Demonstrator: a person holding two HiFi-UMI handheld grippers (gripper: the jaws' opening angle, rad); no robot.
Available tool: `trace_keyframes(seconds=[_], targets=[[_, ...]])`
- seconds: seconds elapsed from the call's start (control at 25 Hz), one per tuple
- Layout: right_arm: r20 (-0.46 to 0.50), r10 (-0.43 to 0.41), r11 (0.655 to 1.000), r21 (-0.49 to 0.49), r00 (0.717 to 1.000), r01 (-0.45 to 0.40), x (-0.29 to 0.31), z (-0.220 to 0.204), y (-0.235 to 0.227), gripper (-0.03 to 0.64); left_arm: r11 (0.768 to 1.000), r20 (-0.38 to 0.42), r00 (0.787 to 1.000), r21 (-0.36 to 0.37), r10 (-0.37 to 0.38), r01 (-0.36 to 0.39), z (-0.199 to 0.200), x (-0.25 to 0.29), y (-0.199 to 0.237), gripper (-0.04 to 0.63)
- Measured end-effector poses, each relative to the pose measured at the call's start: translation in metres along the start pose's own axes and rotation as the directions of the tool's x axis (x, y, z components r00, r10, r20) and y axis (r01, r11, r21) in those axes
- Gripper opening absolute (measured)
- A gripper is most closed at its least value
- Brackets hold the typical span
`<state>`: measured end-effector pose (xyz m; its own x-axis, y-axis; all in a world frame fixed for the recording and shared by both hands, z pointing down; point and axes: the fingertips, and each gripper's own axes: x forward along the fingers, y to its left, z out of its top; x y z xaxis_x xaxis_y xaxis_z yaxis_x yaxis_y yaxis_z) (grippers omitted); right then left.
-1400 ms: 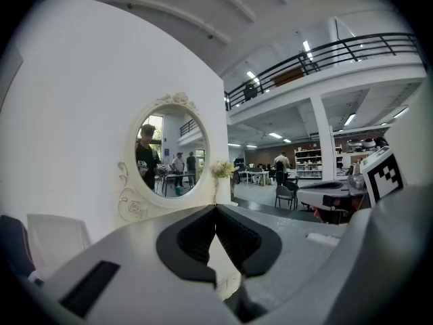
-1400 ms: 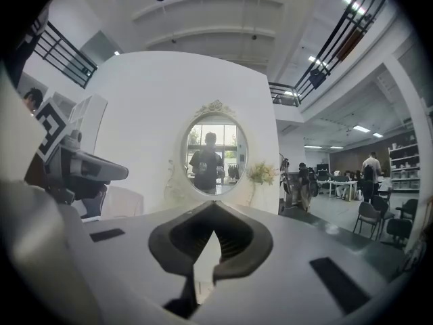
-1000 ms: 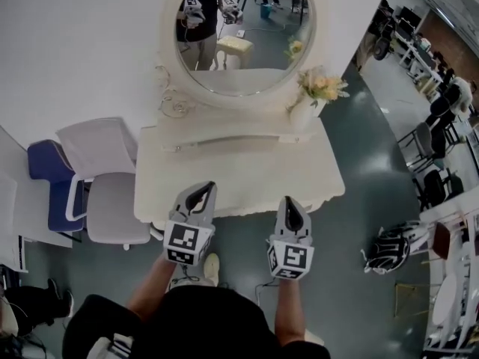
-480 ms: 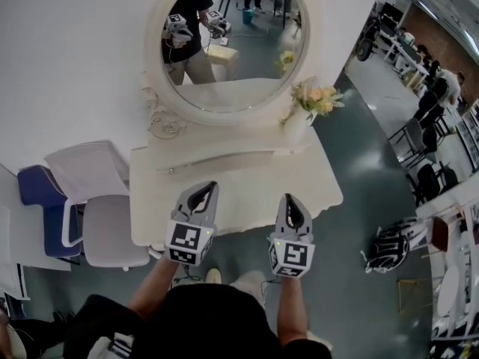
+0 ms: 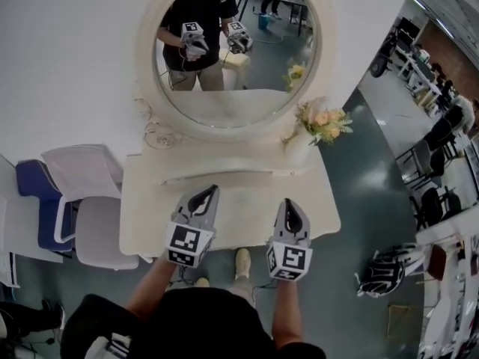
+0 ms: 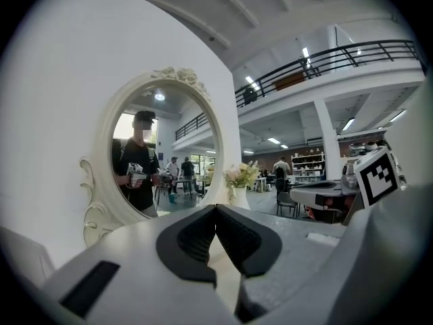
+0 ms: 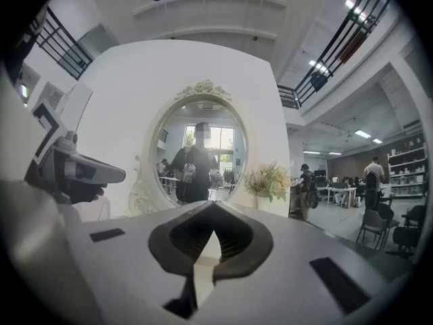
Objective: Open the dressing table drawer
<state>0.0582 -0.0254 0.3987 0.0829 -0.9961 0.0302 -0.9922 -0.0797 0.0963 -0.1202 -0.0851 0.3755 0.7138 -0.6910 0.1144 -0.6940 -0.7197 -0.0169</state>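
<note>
Hovering over glossy cream dressing table (image 5: 150, 219), left gripper (image 5: 210, 191) and right gripper (image 5: 290, 203) closed, empty

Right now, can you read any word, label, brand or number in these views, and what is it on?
No readable words, brands or numbers anywhere.
Left tool: its cube bears a black-and-white square marker, no letters.
Right tool: its cube bears the same kind of marker.
Dressing table and mirror: no print visible.
Distant shelves: too small to read.
</note>
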Motion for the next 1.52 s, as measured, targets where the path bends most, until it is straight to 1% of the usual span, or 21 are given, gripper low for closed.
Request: trace_keyframes(seconds=[0.12, 0.36, 0.56, 0.72, 0.96, 1.2, 1.52], targets=[[-0.012, 0.028, 0.999, 0.020, 1.000, -0.028, 0.028, -0.006, -0.020, -0.005, 1.000, -0.002, 1.000, 0.004, 0.016, -0.016, 0.001, 0.029, -0.003, 0.003], [-0.042, 0.093, 0.995, 0.051, 0.995, -0.090, 0.075, -0.021, -0.044, -0.005, 0.996, -0.048, 0.995, -0.016, 0.082, -0.083, -0.007, 0.074, 0.002, 0.003], [-0.060, 0.118, 0.991, 0.070, 0.991, -0.114, 0.094, -0.030, -0.058, -0.005, 0.993, -0.079, 0.990, -0.027, 0.114, -0.117, -0.015, 0.093, 0.002, 0.003], [-0.076, 0.121, 0.991, 0.075, 0.990, -0.115, 0.103, -0.043, -0.073, -0.003, 0.991, -0.094, 0.988, -0.037, 0.125, -0.129, -0.020, 0.107, -0.002, 0.003], [-0.110, 0.112, 0.991, 0.083, 0.988, -0.103, 0.117, -0.062, -0.099, -0.003, 0.991, -0.131, 0.984, -0.042, 0.117, -0.124, -0.025, 0.134, -0.012, 0.003], [-0.155, 0.097, 0.993, 0.088, 0.983, -0.084, 0.128, -0.091, -0.112, -0.003, 0.994, -0.168, 0.982, -0.054, 0.089, -0.099, -0.049, 0.161, -0.018, 0.003], [-0.205, 0.099, 0.991, 0.111, 0.974, -0.078, 0.149, -0.139, -0.132, -0.003, 0.995, -0.226, 0.973, -0.072, 0.045, -0.063, -0.089, 0.210, -0.034, 0.003]])
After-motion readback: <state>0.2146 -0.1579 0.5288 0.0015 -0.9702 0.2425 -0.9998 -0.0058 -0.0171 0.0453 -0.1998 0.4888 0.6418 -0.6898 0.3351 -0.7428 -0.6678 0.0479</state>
